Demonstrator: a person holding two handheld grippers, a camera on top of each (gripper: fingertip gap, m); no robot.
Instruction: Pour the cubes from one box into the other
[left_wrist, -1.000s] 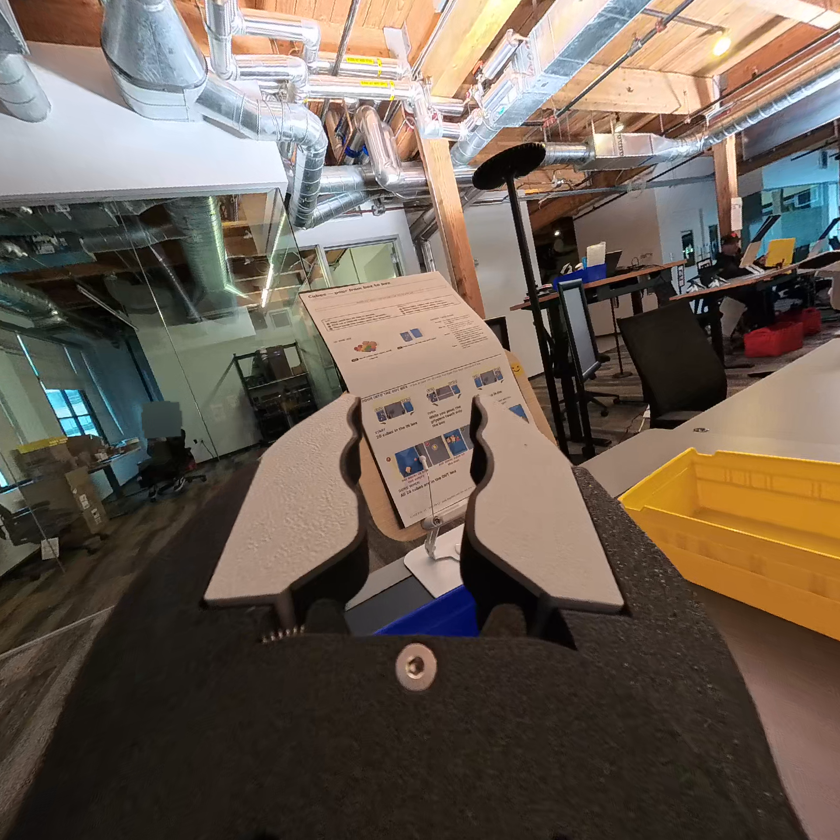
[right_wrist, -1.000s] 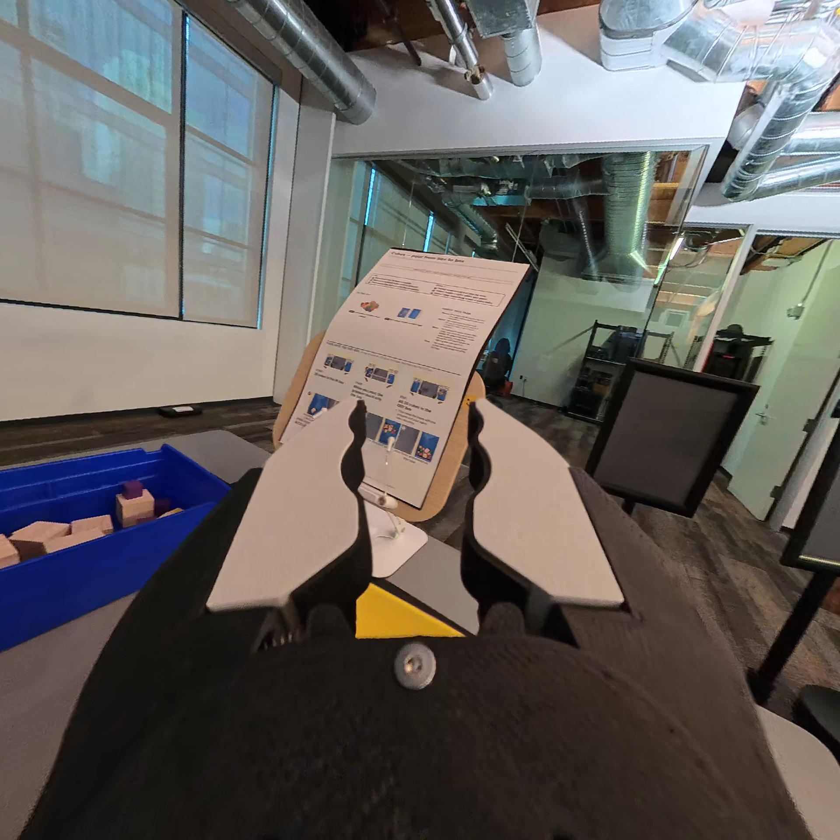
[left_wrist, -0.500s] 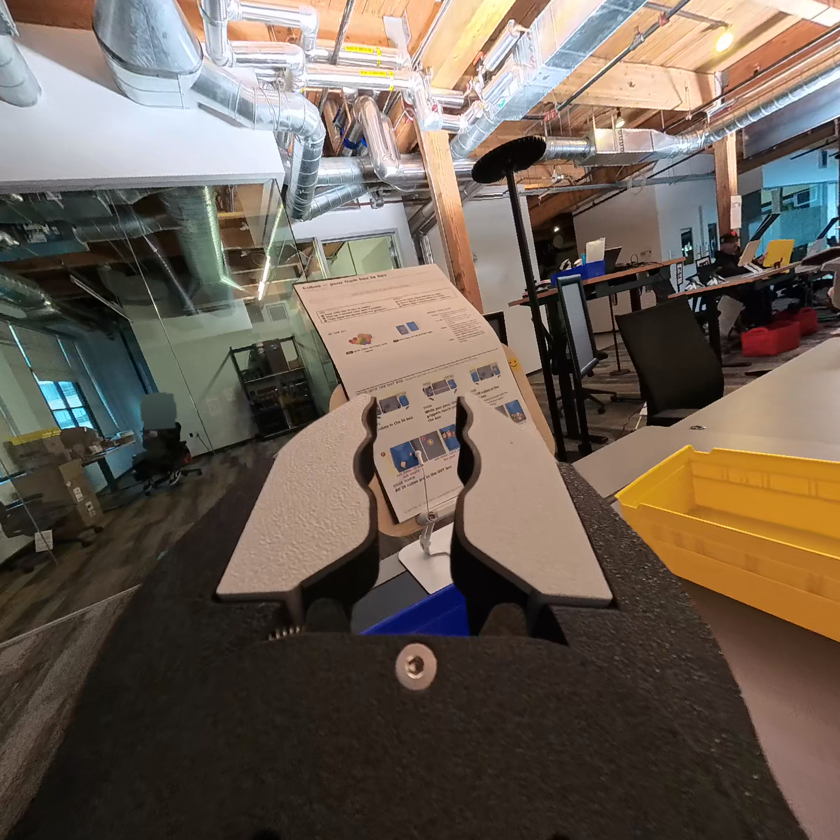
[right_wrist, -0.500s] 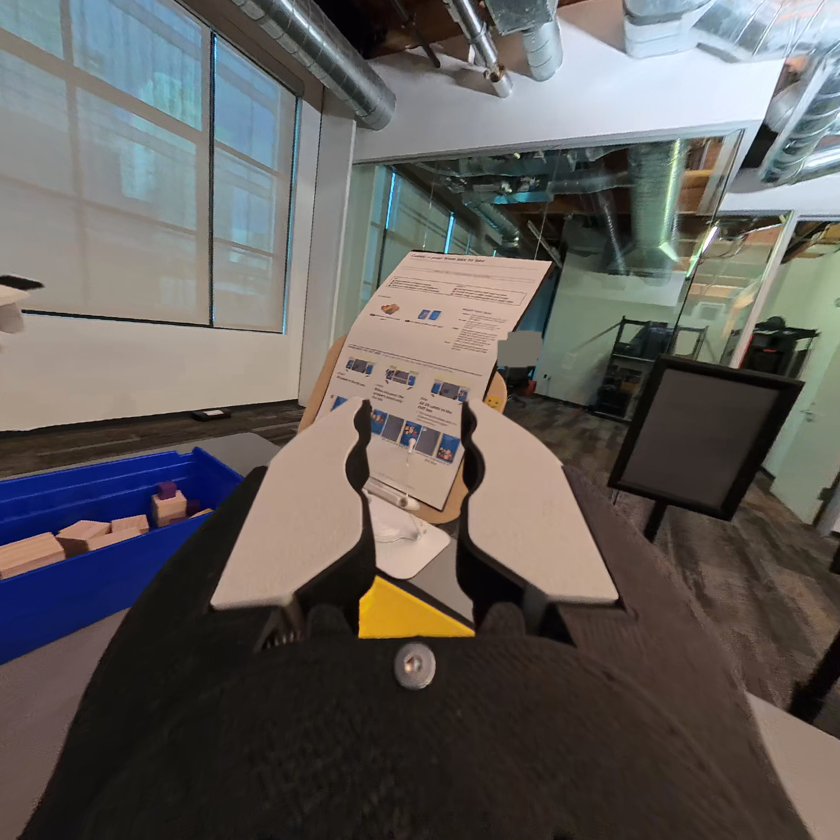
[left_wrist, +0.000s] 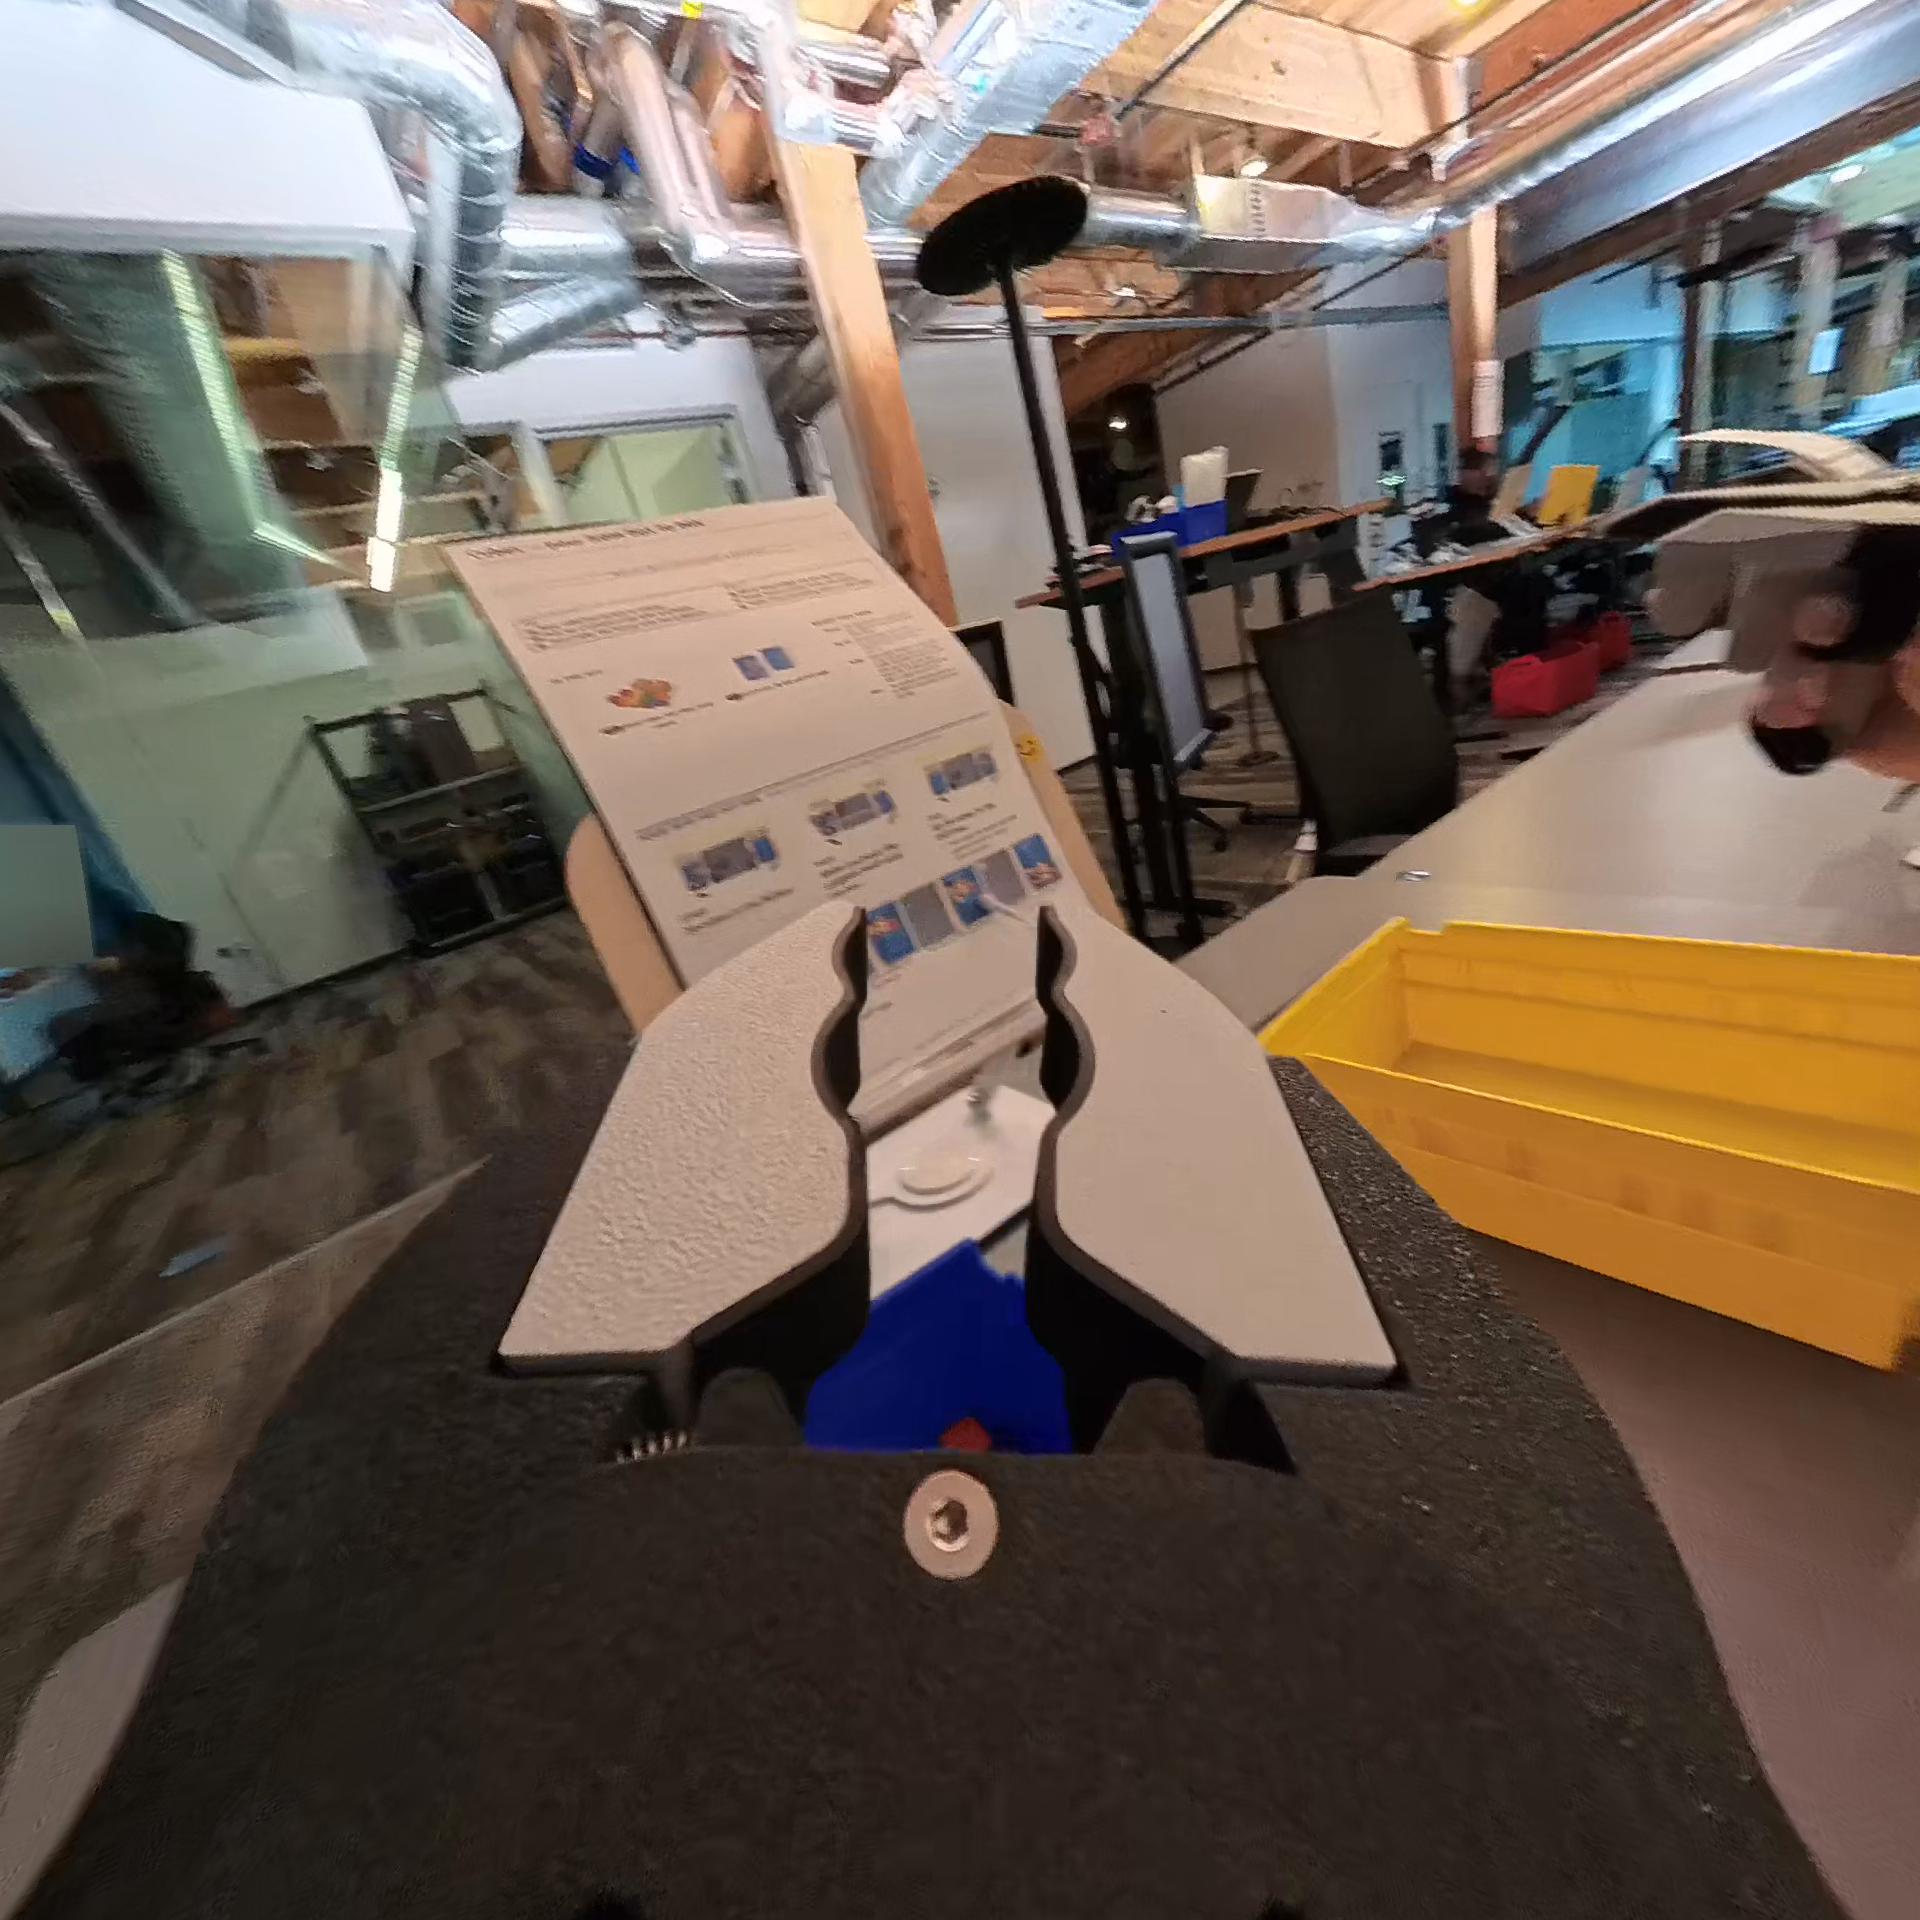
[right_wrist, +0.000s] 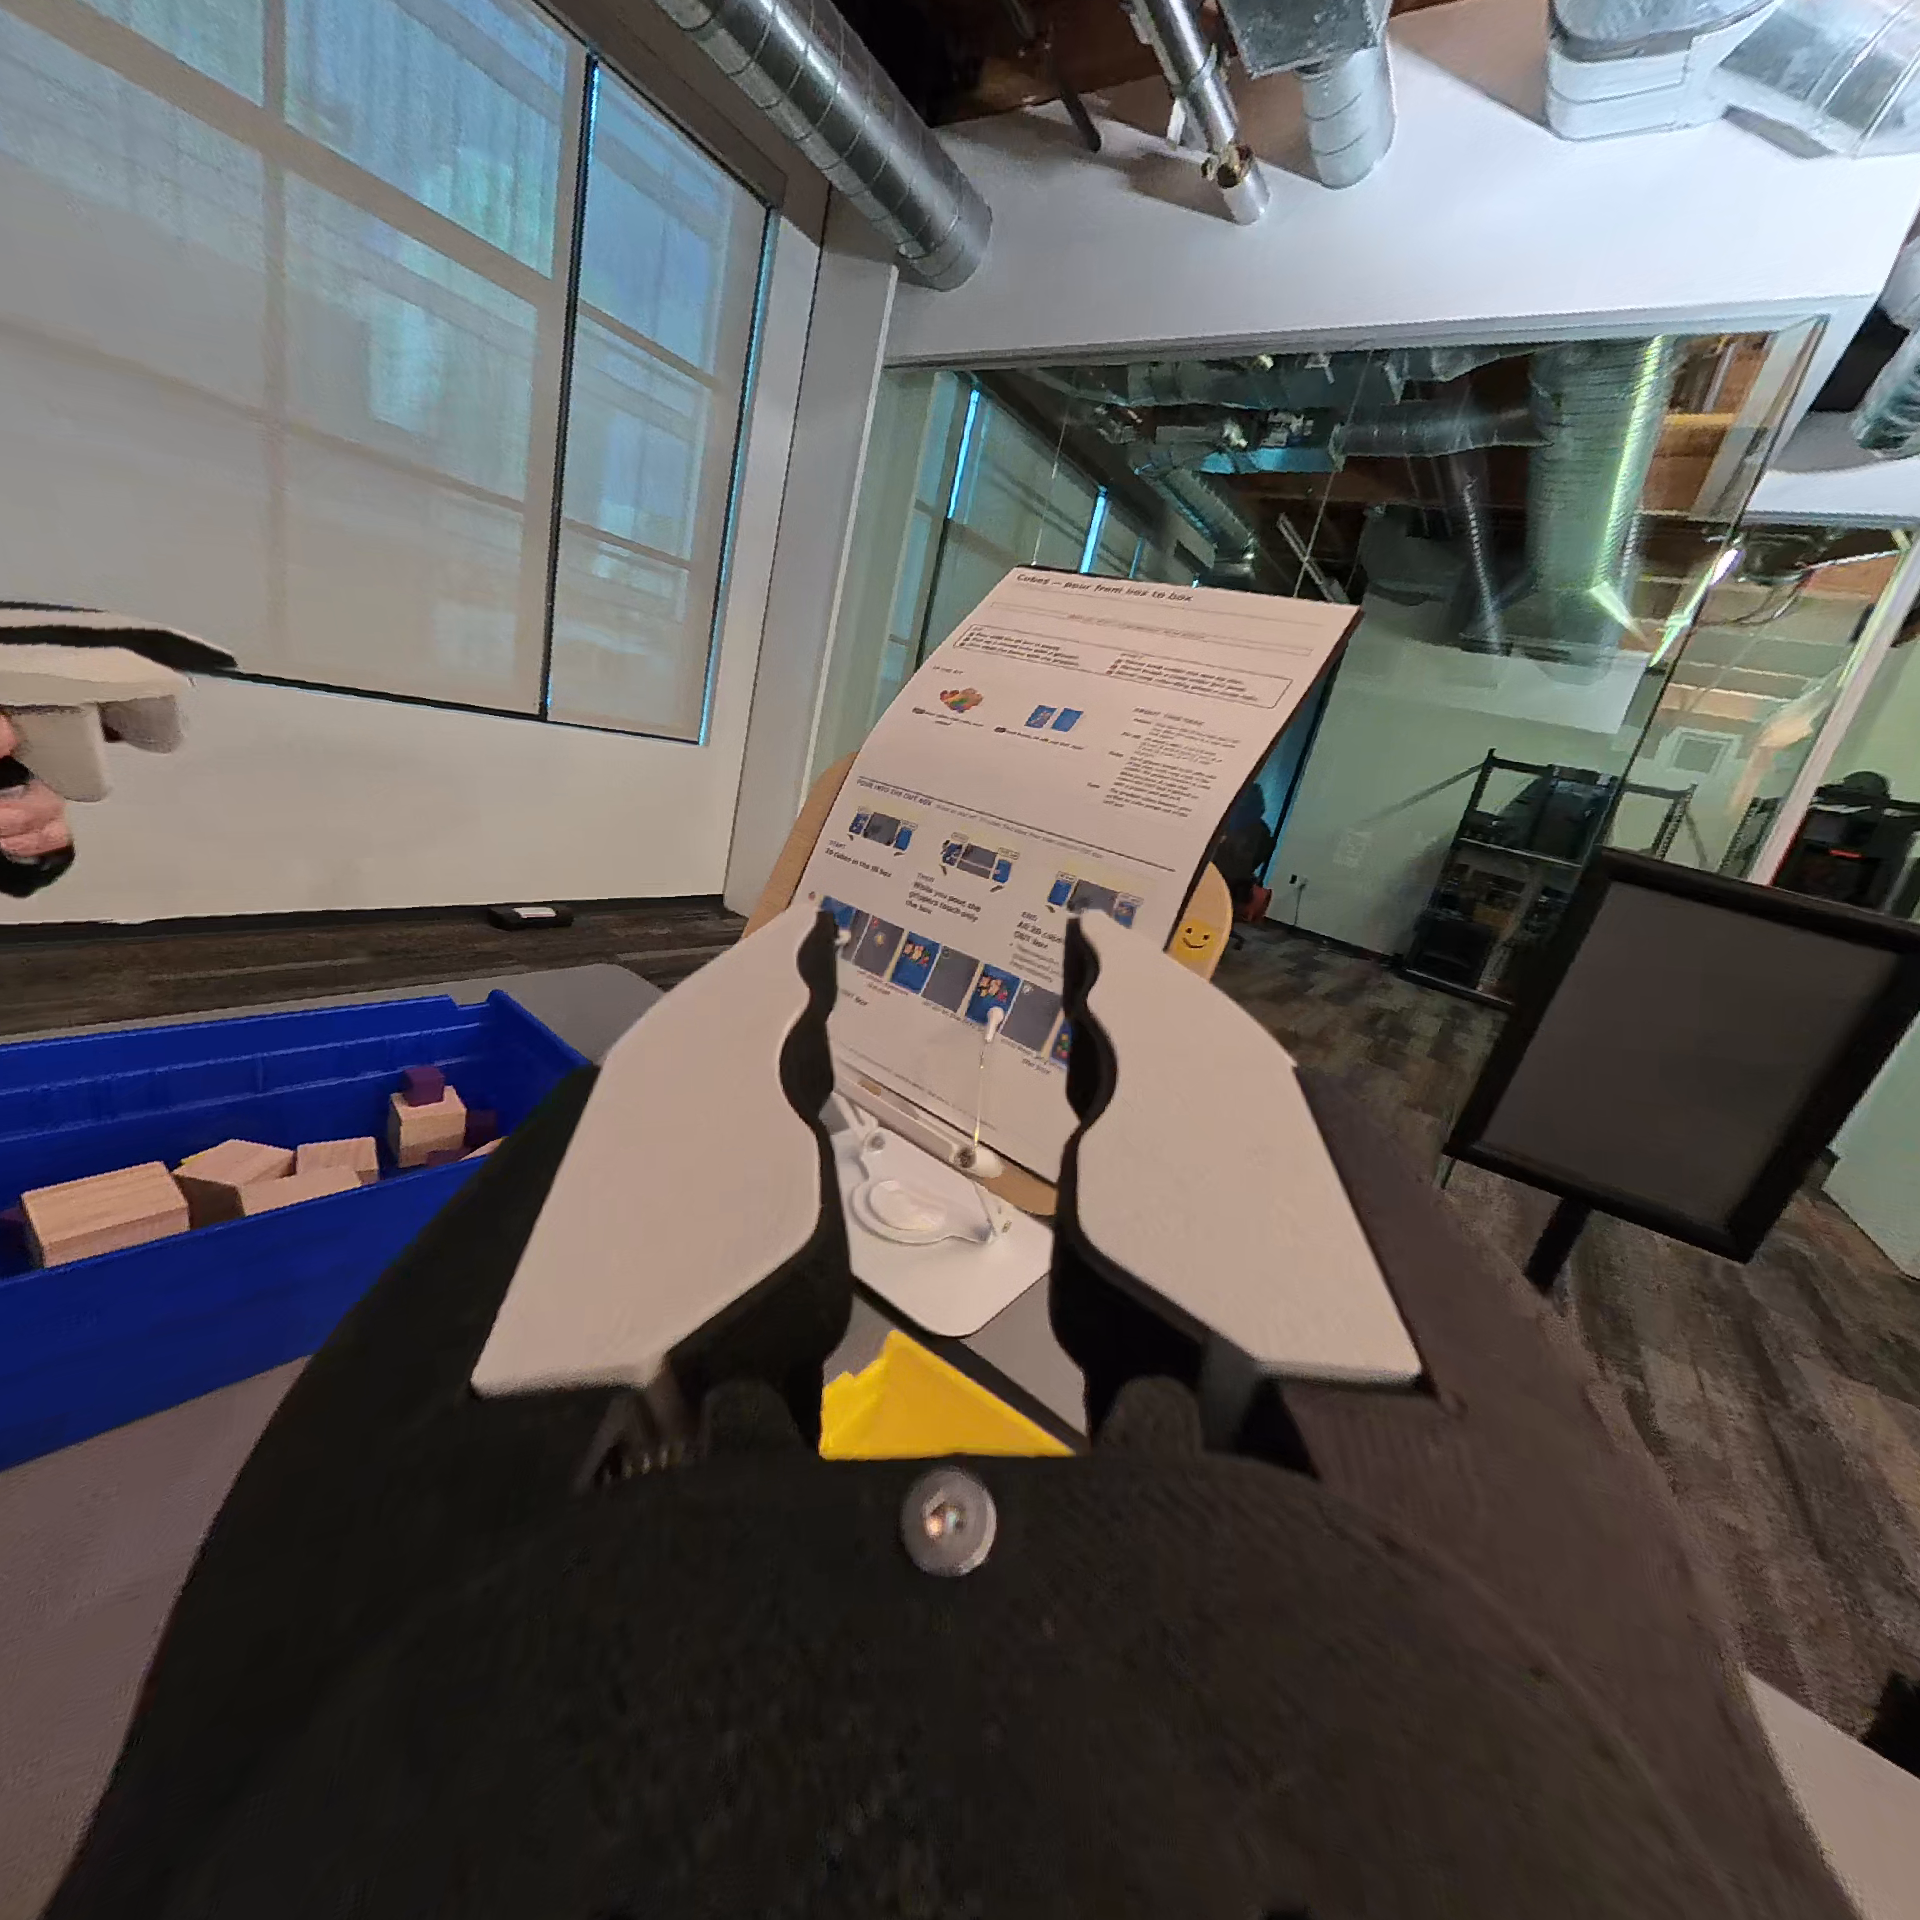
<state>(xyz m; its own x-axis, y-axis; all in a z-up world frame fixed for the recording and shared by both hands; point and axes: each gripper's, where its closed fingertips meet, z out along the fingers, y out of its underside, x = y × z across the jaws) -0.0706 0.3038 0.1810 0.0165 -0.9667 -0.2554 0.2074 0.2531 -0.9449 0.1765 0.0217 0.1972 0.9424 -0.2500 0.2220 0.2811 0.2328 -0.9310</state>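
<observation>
My left gripper is open and empty, over the near corner of the blue box, where a red cube shows. The empty yellow box lies to its right on the grey table. My right gripper is open and empty, over a corner of the yellow box. In the right wrist view the blue box sits to the left and holds several wooden cubes and a purple cube. Each view shows the other gripper at its edge: the right one and the left one.
A printed instruction sheet on a white-based stand rises behind both boxes, also in the right wrist view. Beyond the table's far edge are a black sign board, a black office chair and a lamp pole.
Both views have dipped down and forward, so more of the blue and yellow box corners shows between the fingers. The other gripper has come into each view. Both stay open.
</observation>
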